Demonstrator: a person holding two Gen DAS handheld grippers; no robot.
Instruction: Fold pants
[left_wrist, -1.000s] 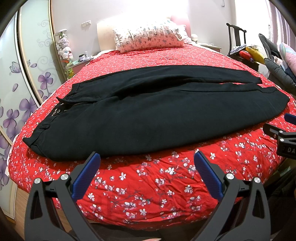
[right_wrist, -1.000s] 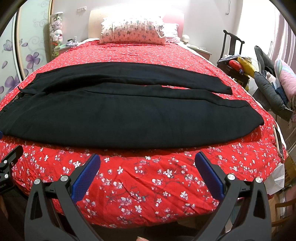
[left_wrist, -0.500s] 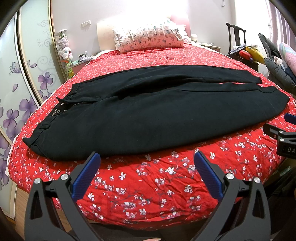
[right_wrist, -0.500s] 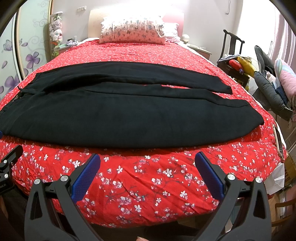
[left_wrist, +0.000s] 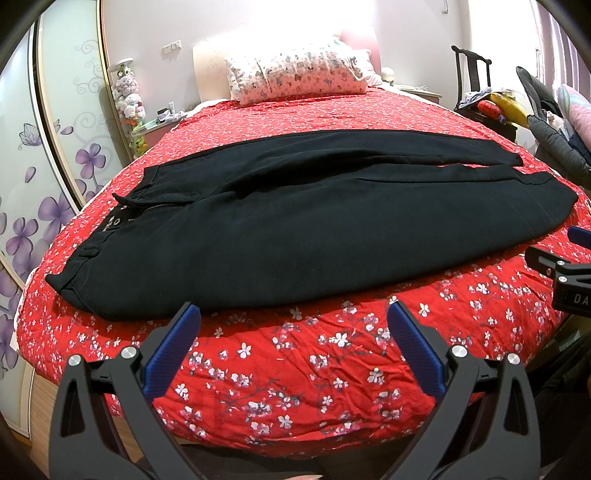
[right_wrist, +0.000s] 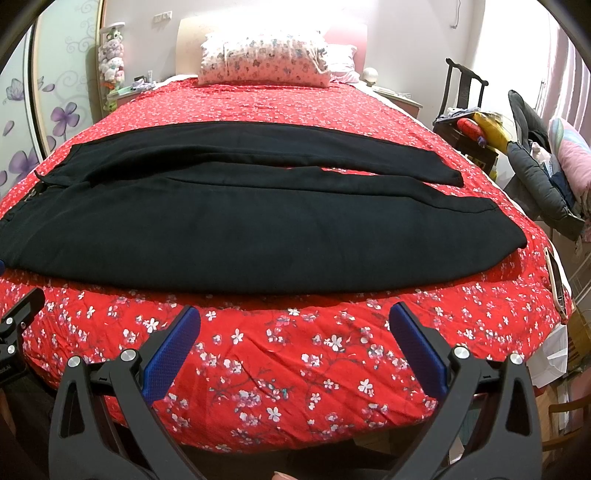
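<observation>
**Pants laid flat, no fold started**

Bedroom, daylight glare on the headboard wall. Red floral bedspread (left_wrist: 295, 365) covers the whole bed; patterned pillow (left_wrist: 295, 79) at the head.

Black pants (left_wrist: 295, 236) lie spread crosswise over the near half of the bed, waistband toward the left edge, cuffs toward the right. Both legs lie side by side, the far leg narrower-looking and partly overlapped near the crotch. Fly appears undone at the waist. My read: nothing folded yet. Leg-over-leg and the lengthwise folds all remain.

Left gripper (left_wrist: 293, 325) hangs off the foot of the bed, jaws spread wide, nothing between them, short of the pants' near edge. Right gripper (right_wrist: 294, 325) likewise: wide apart, empty, clear of the fabric.

Containers: none on the bed. Dark chair (right_wrist: 463, 107) to the right carries a heap of soft items; contents too small to sort.
</observation>
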